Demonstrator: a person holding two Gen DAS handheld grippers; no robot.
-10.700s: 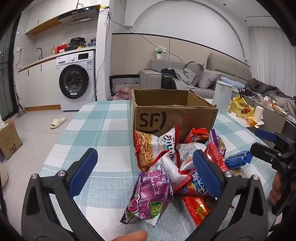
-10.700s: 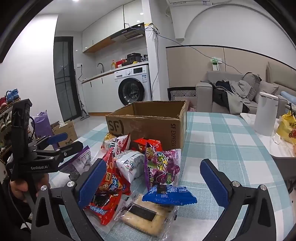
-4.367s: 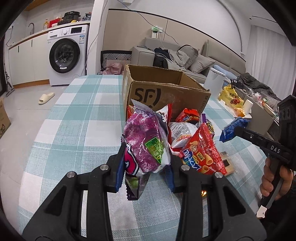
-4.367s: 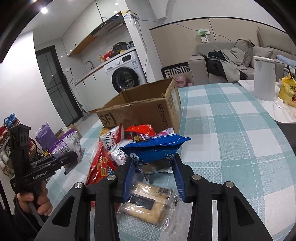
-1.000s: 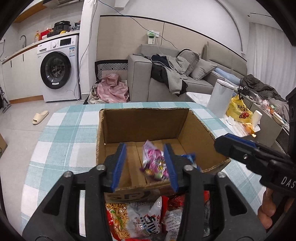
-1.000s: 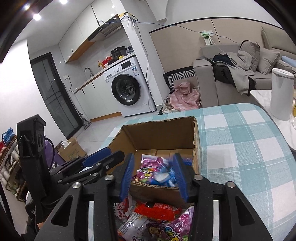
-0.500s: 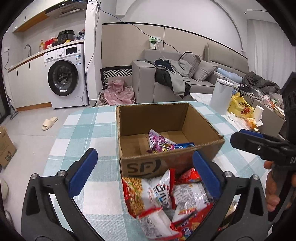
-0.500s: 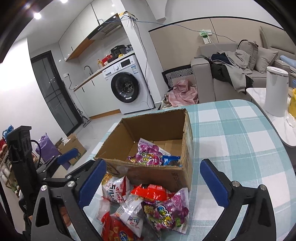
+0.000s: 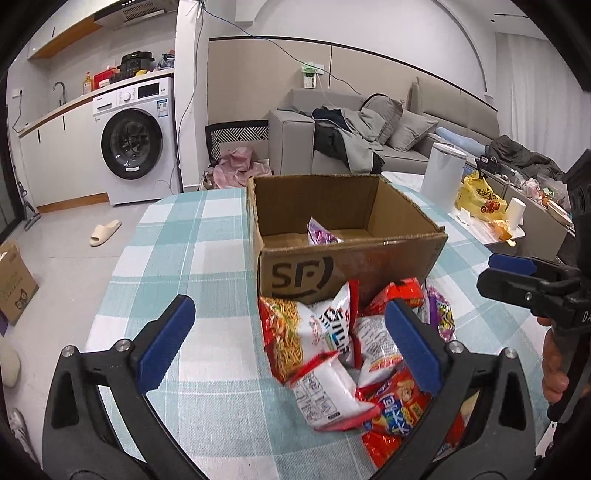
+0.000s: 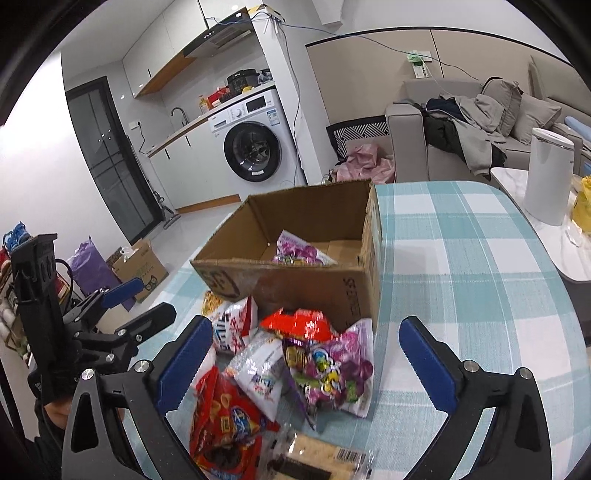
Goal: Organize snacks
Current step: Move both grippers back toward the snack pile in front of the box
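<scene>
A lived-in home, open-plan: washing machine (image 9: 132, 144) under a kitchen worktop with sink tap (image 9: 59, 88) and range hood (image 10: 221, 35), grey sofa (image 9: 373, 136) heaped with clothes (image 9: 347, 129), slipper (image 9: 105, 232) on the tiled floor, checked cloth on the counter (image 9: 192, 243).

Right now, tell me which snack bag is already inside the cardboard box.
The purple snack bag lying in the brown cardboard box; every other bag is still piled on the checked tablecloth in front.
</scene>
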